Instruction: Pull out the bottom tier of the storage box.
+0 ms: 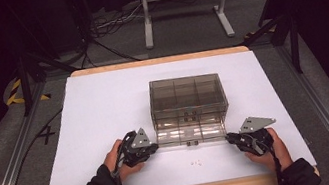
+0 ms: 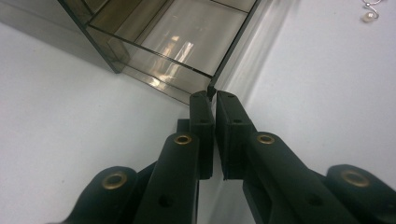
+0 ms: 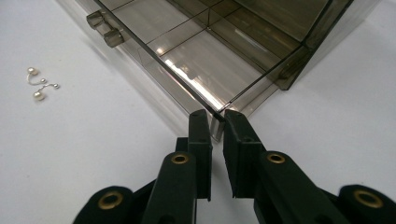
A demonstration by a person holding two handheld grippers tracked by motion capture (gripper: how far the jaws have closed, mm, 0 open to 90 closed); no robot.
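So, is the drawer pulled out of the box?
Yes, the drawer sticks out from the front of the box, toward the person.

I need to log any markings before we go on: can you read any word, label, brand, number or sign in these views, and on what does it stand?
No readable text: none on the smoky clear drawer box, its pulled-out drawer, the white sheet or the pearl earrings.
Left gripper and right gripper: no markings either.
Floor at left: a black cross and yellow-black hazard tape, signs without words.

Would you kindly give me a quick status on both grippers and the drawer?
Left gripper and right gripper each shut on a front corner of the smoky clear plastic drawer. Drawer pulled out of organiser box. Small pearl earrings lie loose in front.
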